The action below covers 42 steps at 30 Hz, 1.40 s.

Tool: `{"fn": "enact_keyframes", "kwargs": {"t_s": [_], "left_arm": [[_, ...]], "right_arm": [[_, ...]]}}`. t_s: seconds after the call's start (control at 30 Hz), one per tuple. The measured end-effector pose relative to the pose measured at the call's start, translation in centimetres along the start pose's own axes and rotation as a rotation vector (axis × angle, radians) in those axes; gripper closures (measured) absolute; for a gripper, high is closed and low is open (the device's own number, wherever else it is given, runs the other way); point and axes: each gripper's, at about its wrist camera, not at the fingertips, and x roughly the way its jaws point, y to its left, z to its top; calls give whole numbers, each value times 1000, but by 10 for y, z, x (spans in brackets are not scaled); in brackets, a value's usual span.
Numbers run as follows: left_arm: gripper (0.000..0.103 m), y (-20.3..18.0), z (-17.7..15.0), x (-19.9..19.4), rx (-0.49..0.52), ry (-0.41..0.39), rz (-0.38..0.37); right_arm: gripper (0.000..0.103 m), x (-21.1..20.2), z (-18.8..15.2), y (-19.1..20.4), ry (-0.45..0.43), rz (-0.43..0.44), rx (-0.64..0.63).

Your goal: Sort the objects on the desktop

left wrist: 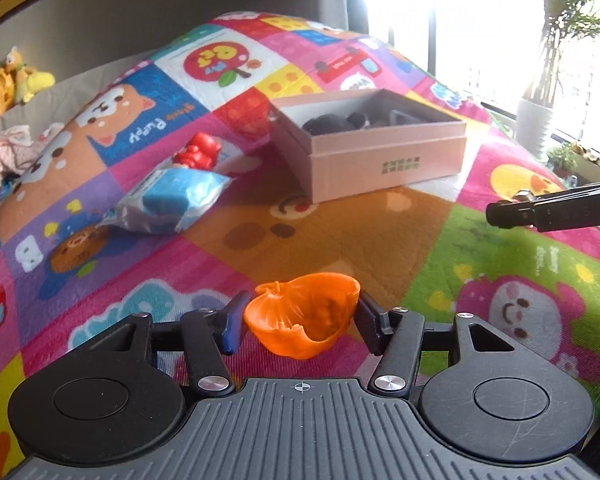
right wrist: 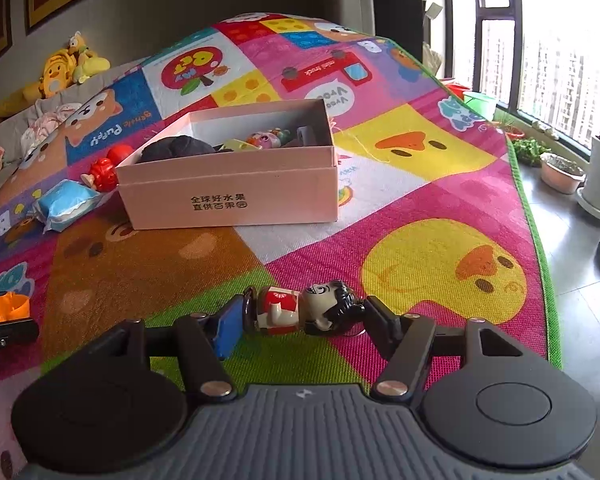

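Both tools grip: left tool orange shell, right tool figurine.

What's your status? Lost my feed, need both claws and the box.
Left claw shut on orange plastic shell toy. Right claw shut on black-haired toy figurine. Open pink cardboard box ahead, part filled. Path to it clear.

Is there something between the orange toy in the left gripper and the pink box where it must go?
Nothing visible. The left gripper holds the orange toy, and only bare play mat lies before the open pink box. The blue packet sits off to the left.
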Motion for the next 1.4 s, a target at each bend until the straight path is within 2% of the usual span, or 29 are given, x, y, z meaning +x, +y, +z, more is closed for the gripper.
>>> {"fn": "enact_keyframes", "kwargs": {"t_s": [0.1,0.2,0.27,0.4,0.5,0.53,0.6,0.67,0.83,1.0,1.17,1.27,1.4], "left_arm": [[43,-9,35,-5,51,-86,-33],[43,-30,80,5,120,-182,-71],[43,-47,105,21,152,-219,-85],[41,-73,150,65,158,-248,-108],[32,-77,170,93,132,-201,-93],[31,-70,169,95,103,-183,-87],[13,-56,157,85,61,-188,-110],[9,-39,133,68,42,-202,-85],[8,-1,74,46,12,-127,-22],[8,35,30,34,-43,-62,50],[7,64,12,32,-149,-35,83],[6,75,5,26,-190,-52,90],[4,84,-5,22,-211,-72,122]], "right_arm": [[39,-35,35,-11,-67,78,14],[39,-77,86,-18,-199,101,-25],[39,-95,115,-19,-265,98,-54],[39,-105,160,-18,-338,69,-104],[39,-96,175,-17,-350,53,-113],[39,-93,178,-17,-346,51,-109],[39,-84,179,-19,-330,60,-97],[39,-74,177,-21,-306,73,-86],[39,-40,181,-12,-219,106,-53],[39,-4,195,14,-131,154,-49],[39,39,226,60,-150,105,-128],[28,68,238,74,-89,78,-124],[28,82,229,82,-34,112,-109]]}}
